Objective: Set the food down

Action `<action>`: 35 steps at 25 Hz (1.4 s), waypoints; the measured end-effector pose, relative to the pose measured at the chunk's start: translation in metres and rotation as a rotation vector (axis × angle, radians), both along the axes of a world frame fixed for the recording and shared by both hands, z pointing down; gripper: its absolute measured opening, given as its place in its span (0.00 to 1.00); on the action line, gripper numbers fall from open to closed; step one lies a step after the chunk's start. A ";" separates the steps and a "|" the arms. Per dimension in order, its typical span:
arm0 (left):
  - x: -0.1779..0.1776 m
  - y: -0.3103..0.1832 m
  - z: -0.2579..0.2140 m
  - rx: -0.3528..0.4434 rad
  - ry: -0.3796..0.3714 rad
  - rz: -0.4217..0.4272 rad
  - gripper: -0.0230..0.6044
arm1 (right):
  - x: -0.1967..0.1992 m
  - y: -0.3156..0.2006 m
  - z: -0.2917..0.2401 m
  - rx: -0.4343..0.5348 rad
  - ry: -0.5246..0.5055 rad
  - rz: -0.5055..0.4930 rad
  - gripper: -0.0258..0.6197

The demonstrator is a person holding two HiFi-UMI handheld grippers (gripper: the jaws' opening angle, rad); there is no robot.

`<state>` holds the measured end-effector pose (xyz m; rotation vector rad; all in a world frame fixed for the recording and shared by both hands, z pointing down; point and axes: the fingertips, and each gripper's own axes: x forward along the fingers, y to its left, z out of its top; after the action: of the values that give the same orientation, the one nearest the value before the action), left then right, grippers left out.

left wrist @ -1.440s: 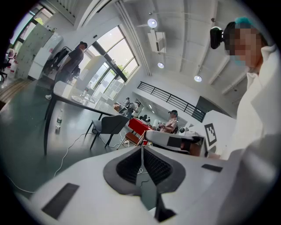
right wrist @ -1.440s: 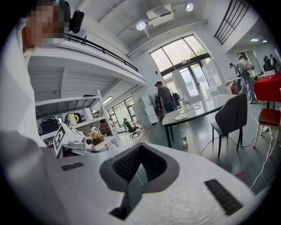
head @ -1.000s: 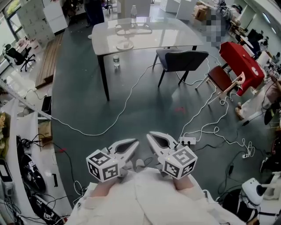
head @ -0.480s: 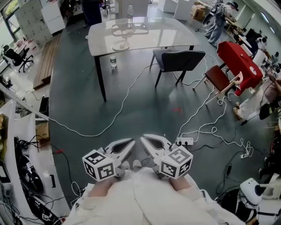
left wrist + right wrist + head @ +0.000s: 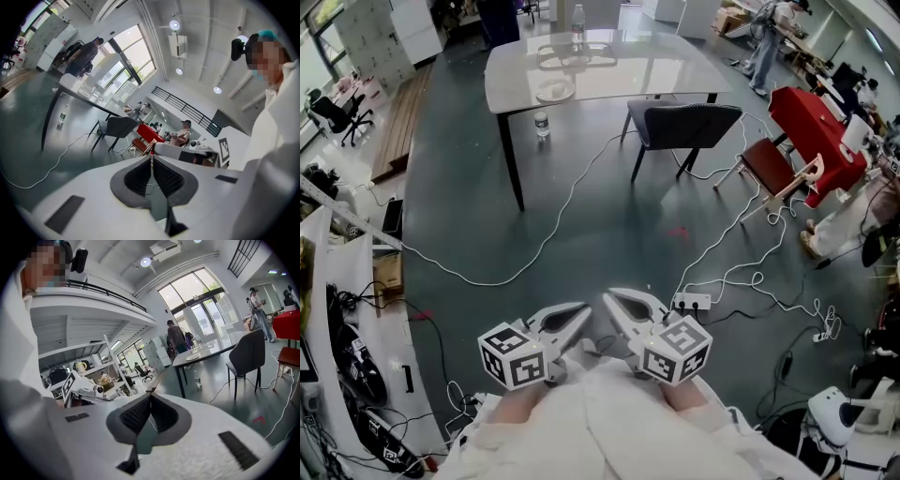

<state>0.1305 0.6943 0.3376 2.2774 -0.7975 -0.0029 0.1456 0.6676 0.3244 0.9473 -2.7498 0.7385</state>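
Both grippers are held low against the person's white-sleeved body, over the grey floor. My left gripper (image 5: pixel 581 309) is shut with nothing between its pads, and the left gripper view shows its jaws (image 5: pixel 151 158) pressed together. My right gripper (image 5: pixel 611 300) lies beside it, tips almost touching the left one's, also shut and empty (image 5: pixel 150 395). No food shows in either gripper. Far ahead stands a glossy white table (image 5: pixel 647 75) with a white plate (image 5: pixel 555 90), a pale tray shape (image 5: pixel 577 58) and a water bottle (image 5: pixel 578 17) on it.
A dark chair (image 5: pixel 686 127) stands at the table's right side, and a bottle (image 5: pixel 543 125) stands on the floor under it. White cables (image 5: pixel 553 234) and a power strip (image 5: pixel 692 302) lie across the floor. A red-covered thing (image 5: pixel 814 131) is at the right, shelving (image 5: pixel 347 309) at the left.
The head view has shifted a little, so the table and chair sit slightly differently in it. A person has walked into view at the top right. Both grippers stay shut and close together.
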 end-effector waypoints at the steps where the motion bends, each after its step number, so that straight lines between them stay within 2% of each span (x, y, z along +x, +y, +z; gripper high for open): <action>1: 0.001 -0.001 0.001 -0.004 0.002 0.003 0.08 | 0.002 -0.002 0.002 -0.010 -0.006 0.006 0.04; 10: -0.009 -0.047 0.017 -0.036 -0.009 0.004 0.08 | -0.006 -0.050 0.018 -0.032 0.008 0.017 0.04; 16: -0.031 -0.112 0.014 -0.002 -0.034 0.014 0.08 | -0.025 -0.116 0.020 -0.034 -0.003 0.045 0.04; 20: -0.058 -0.164 0.008 -0.007 -0.015 0.004 0.08 | -0.049 -0.168 0.018 -0.036 0.004 0.058 0.04; 26: -0.084 -0.243 -0.001 -0.003 0.005 0.048 0.08 | -0.078 -0.241 0.011 -0.014 0.025 0.071 0.04; 31: -0.100 -0.299 -0.003 -0.007 0.034 0.104 0.08 | -0.094 -0.299 0.004 -0.030 -0.042 0.127 0.04; 35: -0.106 -0.326 -0.002 -0.019 0.042 0.143 0.08 | -0.103 -0.326 0.001 -0.042 -0.068 0.148 0.04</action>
<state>0.0248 0.3684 0.3361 2.3037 -0.6098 0.0226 0.0423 0.3421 0.3254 1.1468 -2.7328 0.8636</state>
